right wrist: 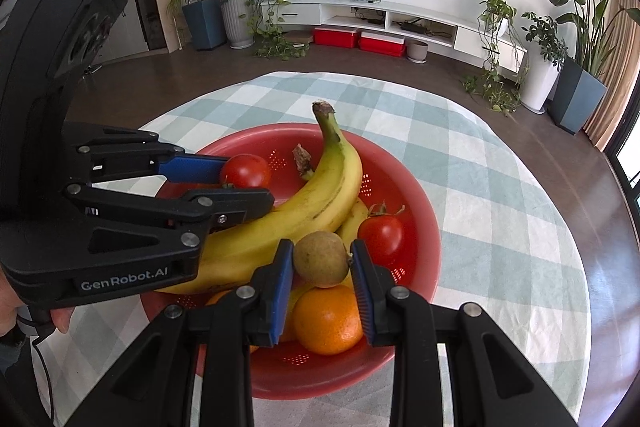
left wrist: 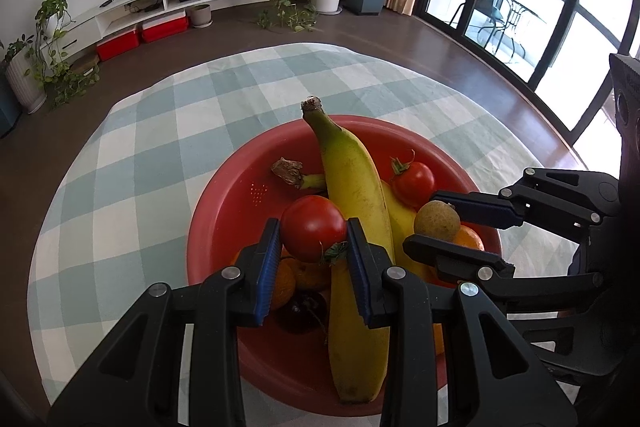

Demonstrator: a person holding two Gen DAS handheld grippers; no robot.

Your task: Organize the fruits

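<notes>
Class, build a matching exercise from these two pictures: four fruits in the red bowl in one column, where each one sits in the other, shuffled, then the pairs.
1 tomato with stem down
2 brown round fruit
3 orange
4 top banana

A under the brown fruit
B between the left gripper's pads
C across the bowl, stem up
D between the right gripper's pads

1-B, 2-D, 3-A, 4-C

Red colander (right wrist: 416, 227) on checked cloth, heaped with fruit; long yellow banana (right wrist: 320, 195) lies across the top, stem up; red tomato (left wrist: 312, 229) pinched between blue pads; small brown round fruit (right wrist: 321, 259) likewise pinched; second tomato (right wrist: 380, 235) and orange (right wrist: 328, 321) in the bowl
</notes>
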